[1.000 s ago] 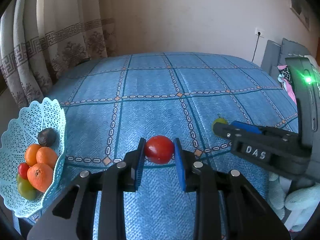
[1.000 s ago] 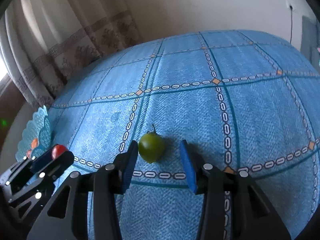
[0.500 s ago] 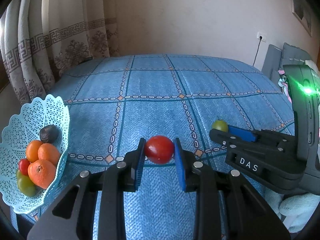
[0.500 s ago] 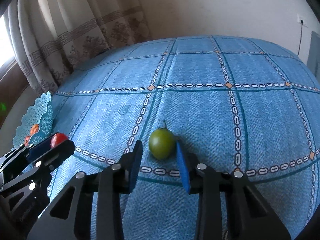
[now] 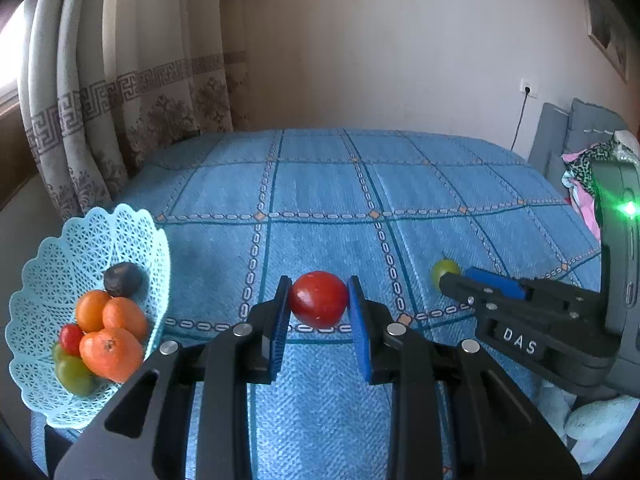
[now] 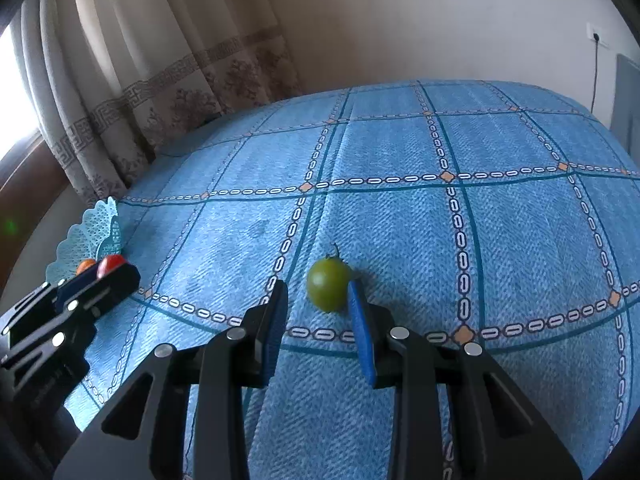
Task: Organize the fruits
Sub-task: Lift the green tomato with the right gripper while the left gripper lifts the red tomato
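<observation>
The red tomato point(image 5: 318, 299) is clamped between both pads of the left tongs point(image 5: 319, 312), over the blue bedspread point(image 5: 320, 196). The green tomato point(image 6: 329, 285) lies on the bed touching only the right pad of the right tongs point(image 6: 318, 312), which stand apart around it, not yet gripping. Step in hand, as judged: pickup; next, the right tongs close, then both fruits go to the lattice basket point(image 5: 132, 232) at the bed's left edge.

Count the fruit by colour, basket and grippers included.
Orange: 3, in the basket
Red: 2, one in the basket, one tomato in the left gripper
Green: 2 visible, one in the basket, one at the right gripper
Dark: 1
Total: 8
</observation>
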A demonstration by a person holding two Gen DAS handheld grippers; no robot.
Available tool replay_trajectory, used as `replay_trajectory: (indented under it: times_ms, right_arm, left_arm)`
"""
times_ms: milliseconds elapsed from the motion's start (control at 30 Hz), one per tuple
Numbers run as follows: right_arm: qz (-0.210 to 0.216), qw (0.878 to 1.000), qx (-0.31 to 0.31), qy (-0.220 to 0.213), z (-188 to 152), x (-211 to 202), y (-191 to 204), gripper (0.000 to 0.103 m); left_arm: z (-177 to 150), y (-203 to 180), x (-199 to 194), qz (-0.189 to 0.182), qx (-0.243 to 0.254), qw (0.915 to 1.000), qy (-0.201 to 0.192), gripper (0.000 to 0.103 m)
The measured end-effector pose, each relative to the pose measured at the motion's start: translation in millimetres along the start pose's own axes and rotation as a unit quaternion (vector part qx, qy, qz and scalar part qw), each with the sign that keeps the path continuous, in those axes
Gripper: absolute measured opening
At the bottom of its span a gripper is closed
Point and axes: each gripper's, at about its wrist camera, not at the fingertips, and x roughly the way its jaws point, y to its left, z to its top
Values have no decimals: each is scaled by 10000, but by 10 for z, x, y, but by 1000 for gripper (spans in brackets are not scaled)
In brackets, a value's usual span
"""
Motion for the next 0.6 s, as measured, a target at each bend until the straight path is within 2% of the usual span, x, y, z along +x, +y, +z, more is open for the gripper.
replay_trajectory:
  times_ms: [133,233,333,433,567,600]
  right_arm:
    - [-58,9999,-109,-51,-19,-8,18,32]
    - [-156,9997,-170,-101,3,61,57,50]
    - [-315,9992,-233,-88,39,150,100,50]
    - [-337,9993,-108,125,76,261,59,50]
    - [-405,9988,-210,198,86,288,64,32]
    - [-412,9986,-249,198,77,283,75,32]
  left_arm:
    - [25,57,-43,53,-76,9999,-60,28]
    - [34,70,-48,81,-114,9999,-68,28]
    - [31,56,-49,72,-94,9999,-65,28]
    - [17,45,-53,70,-88,9999,-64,28]
    - [29,72,-71,81,-126,9998,-97,28]
    - [33,83,-82,86,-142,9998,-109,28]
